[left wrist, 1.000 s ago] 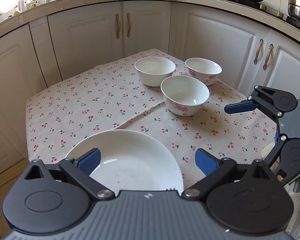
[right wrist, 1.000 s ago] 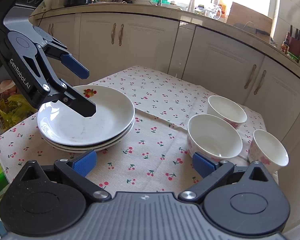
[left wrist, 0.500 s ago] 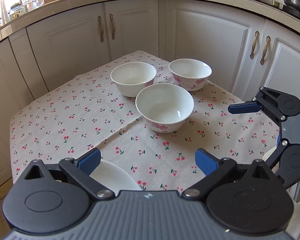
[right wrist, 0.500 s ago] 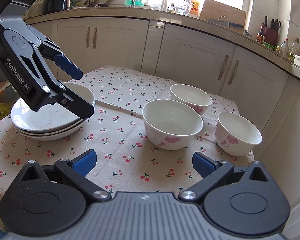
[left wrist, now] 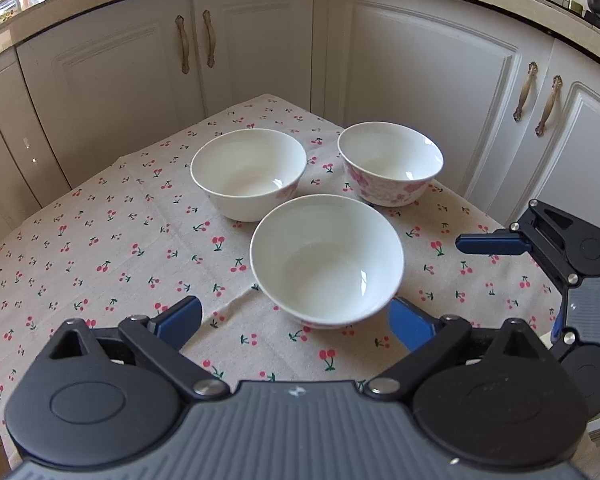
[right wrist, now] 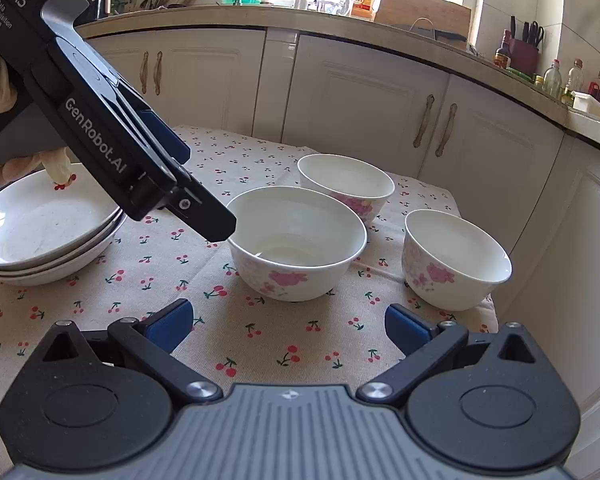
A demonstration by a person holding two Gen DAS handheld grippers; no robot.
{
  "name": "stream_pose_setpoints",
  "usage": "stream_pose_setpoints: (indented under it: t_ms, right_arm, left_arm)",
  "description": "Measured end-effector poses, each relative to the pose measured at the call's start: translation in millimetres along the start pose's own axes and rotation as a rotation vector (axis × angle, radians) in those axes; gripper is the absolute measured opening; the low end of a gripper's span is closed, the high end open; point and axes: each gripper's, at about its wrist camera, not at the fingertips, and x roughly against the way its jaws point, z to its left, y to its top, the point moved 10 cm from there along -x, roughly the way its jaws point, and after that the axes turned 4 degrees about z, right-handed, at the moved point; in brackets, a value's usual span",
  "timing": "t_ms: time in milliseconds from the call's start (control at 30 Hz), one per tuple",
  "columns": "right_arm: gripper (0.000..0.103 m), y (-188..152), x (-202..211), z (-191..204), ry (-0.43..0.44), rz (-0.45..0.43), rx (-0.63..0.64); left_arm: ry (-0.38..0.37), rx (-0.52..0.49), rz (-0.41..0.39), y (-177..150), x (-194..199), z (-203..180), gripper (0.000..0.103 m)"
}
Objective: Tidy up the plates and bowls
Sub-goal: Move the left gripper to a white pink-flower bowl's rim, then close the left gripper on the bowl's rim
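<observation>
Both grippers wide open over three bowls on a cherry-print tablecloth.

The left gripper (left wrist: pixel 294 318) has its jaws spread wide, just closing a little, empty, with the nearest bowl (left wrist: pixel 326 260) just ahead, its near rim between the blue pads. The right gripper (right wrist: pixel 286 326) is also spread wide and grips nothing. Farther off stand the far left bowl (left wrist: pixel 248 172) and the far right bowl (left wrist: pixel 390 162), apart. At the left sits the stack of plates (right wrist: pixel 40 236) on the tablecloth (left wrist: pixel 100 220).
</observation>
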Motion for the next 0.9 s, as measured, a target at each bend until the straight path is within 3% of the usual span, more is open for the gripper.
stream_pose_setpoints:
  t_ms: [133,433,567,833,900]
  right_arm:
    - [0.103,5.6,-12.5,-3.8,0.008,0.003,-0.018]
    - [0.102,17.2,-37.2,-2.2,0.019,-0.005,0.016]
    - [0.092,18.8,-48.3,-2.1,0.039,0.008,0.016]
    - [0.089,21.9,-51.4,-4.5,0.064,-0.001,-0.013]
    - [0.088,22.7,-52.3,-4.7,0.068,0.000,-0.015]
  left_arm:
    - [-0.010,-0.004,0.008,10.6,-16.6,1.3,0.097]
    - [-0.045,0.013,0.038,24.2,-45.5,7.0,0.082]
    - [-0.055,0.020,0.045,26.8,-52.4,9.8,0.078]
    - [-0.079,0.008,0.052,28.6,-56.6,8.0,0.076]
    - [-0.085,0.001,0.059,28.0,-58.2,6.6,0.067]
